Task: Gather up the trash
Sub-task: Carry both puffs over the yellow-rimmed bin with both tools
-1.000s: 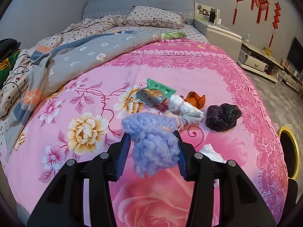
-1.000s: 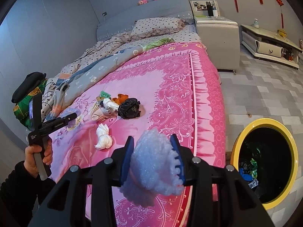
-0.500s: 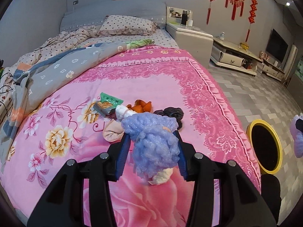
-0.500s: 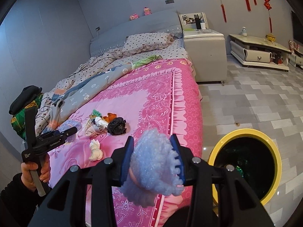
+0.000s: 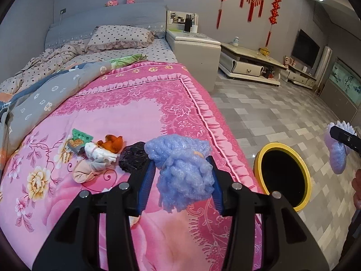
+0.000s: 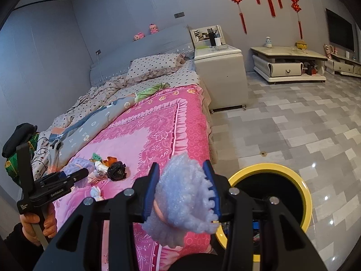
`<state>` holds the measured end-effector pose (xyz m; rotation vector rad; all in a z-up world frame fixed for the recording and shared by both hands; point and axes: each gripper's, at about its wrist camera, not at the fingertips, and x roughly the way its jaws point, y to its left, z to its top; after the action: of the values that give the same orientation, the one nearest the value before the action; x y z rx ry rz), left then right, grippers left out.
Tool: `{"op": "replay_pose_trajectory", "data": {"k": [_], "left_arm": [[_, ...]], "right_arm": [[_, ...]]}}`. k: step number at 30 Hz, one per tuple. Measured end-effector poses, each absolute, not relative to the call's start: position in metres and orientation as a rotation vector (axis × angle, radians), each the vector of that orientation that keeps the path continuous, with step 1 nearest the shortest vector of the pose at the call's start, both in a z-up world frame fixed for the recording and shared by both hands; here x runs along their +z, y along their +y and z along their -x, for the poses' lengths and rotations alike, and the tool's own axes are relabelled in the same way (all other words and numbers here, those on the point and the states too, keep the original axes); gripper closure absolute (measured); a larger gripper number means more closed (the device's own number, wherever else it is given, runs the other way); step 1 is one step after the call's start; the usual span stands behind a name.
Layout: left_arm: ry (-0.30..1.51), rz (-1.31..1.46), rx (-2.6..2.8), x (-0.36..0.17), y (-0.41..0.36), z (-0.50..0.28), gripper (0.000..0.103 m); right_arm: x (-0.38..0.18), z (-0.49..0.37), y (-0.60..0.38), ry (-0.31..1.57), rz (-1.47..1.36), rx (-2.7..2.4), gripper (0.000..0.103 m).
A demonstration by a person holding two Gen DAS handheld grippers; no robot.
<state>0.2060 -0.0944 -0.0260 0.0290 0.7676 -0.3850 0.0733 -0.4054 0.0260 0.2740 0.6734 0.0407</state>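
I've got two foam wads, one [image 5: 183,169] clamped in my left gripper [image 5: 182,178] above the pink bedspread [image 5: 126,117], the other [image 6: 182,201] clamped in my right gripper [image 6: 181,192] just beside the bed's edge, near the yellow-rimmed bin [image 6: 268,169] on the grey tiled floor [image 6: 293,124]. On the bedspread I count five loose scraps: green wrapper [image 5: 79,139], orange peel [image 5: 112,143], white wad [image 5: 99,152], black bag [image 5: 133,158], beige sock [image 5: 84,172]. The bin's inside is dark from the left and half blocked by my gripper from the right.
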Motion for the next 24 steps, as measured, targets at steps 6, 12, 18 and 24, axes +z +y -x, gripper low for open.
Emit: {"op": "replay_pose_trajectory", "data": {"k": [6,12,18,24], "left_arm": [[0.774,-0.031,-0.450,-0.027,-0.133,-0.204,0.060],[0.774,-0.044,-0.512,-0.029,-0.174,-0.202,0.060],[0.778,-0.051,-0.571,-0.031,-0.212,-0.201,0.060],[0.792,-0.068,-0.616,-0.038,-0.249,-0.202,0.060]], "right_arm": [[0.033,-0.067,-0.432,0.646,-0.287,-0.009,0.066],[0.036,-0.061,-0.457,0.628,-0.293,-0.062,0.066],[0.034,-0.058,-0.479,0.623,-0.310,-0.105,0.065],[0.027,-0.061,-0.503,0.625,-0.337,-0.152,0.065]]}}
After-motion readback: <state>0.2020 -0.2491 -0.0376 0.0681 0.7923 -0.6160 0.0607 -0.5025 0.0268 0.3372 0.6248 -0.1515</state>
